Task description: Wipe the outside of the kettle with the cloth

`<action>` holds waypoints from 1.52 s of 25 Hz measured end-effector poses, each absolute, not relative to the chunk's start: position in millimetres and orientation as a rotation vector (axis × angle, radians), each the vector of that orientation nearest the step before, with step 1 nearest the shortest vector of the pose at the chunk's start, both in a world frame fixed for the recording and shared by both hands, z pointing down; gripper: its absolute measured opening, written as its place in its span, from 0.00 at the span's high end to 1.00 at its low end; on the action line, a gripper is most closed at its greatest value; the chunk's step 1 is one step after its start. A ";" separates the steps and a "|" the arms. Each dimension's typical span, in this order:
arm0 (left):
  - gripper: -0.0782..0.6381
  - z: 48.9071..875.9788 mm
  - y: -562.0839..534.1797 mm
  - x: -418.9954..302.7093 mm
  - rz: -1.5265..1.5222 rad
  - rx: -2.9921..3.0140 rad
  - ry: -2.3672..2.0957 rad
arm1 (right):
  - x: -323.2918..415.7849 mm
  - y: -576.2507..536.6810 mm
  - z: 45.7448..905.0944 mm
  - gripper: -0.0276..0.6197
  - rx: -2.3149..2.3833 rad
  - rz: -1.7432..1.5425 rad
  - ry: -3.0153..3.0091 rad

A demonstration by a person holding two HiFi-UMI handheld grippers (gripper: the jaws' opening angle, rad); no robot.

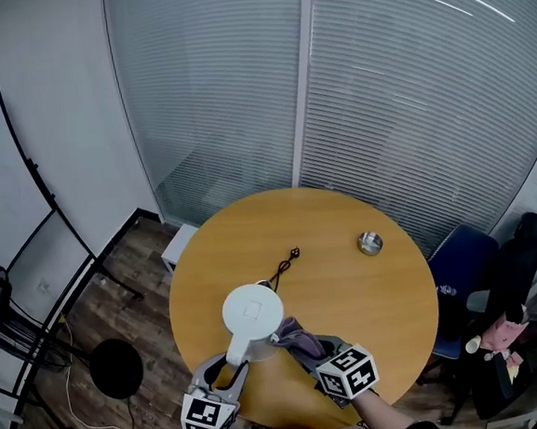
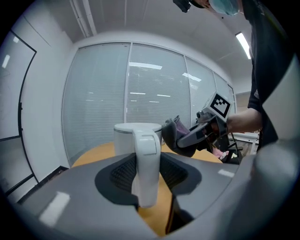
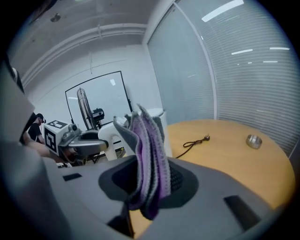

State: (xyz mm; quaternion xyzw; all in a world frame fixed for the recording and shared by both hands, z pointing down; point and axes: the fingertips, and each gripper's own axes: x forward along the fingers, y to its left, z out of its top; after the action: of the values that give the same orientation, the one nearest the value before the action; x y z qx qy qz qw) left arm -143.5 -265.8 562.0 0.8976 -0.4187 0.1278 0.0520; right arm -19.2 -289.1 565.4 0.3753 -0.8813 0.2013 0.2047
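A white kettle [image 1: 252,313] stands on the round wooden table [image 1: 352,314] near its front edge. My left gripper [image 1: 235,363] is shut on the kettle's handle [image 2: 146,157], which stands upright between the pads in the left gripper view. My right gripper [image 1: 308,345] is shut on a grey and purple cloth [image 1: 296,335], held bunched against the kettle's right side near its top. In the right gripper view the cloth [image 3: 146,154] hangs between the jaws and hides most of the kettle [image 3: 158,123] behind it. The left gripper [image 3: 79,140] shows at that view's left.
A dark power cord with its plug [image 1: 287,263] lies just beyond the kettle. A small metal bowl [image 1: 370,243] sits at the table's far right. Dark chairs [image 1: 499,282] stand to the right, a whiteboard stand [image 1: 34,201] to the left, and a glass wall behind.
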 end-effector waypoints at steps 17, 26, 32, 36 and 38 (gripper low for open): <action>0.67 560.9 -265.3 -147.6 0.425 2.648 -1.382 | -30.0 -301.3 724.7 0.79 0.837 0.732 -2.086; 0.67 560.7 -264.5 -150.4 0.435 2.661 -1.349 | -13.7 -293.5 718.8 0.79 0.908 0.743 -2.074; 0.67 561.0 -267.2 -154.5 0.430 2.683 -1.341 | 25.4 -311.1 647.9 0.79 1.177 0.799 -2.226; 0.67 561.1 -267.2 -153.9 0.403 2.686 -1.342 | 28.9 -334.3 583.1 0.79 1.292 1.009 -2.451; 0.67 561.4 -267.3 -153.4 0.394 2.682 -1.348 | 22.8 -345.1 557.7 0.79 1.290 1.078 -2.539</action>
State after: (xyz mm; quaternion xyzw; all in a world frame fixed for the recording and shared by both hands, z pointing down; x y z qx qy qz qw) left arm -153.4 -267.3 561.4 0.8845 -0.4445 0.1301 0.0570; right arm 22.8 -345.1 557.7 0.4232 -0.8328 0.3536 0.0481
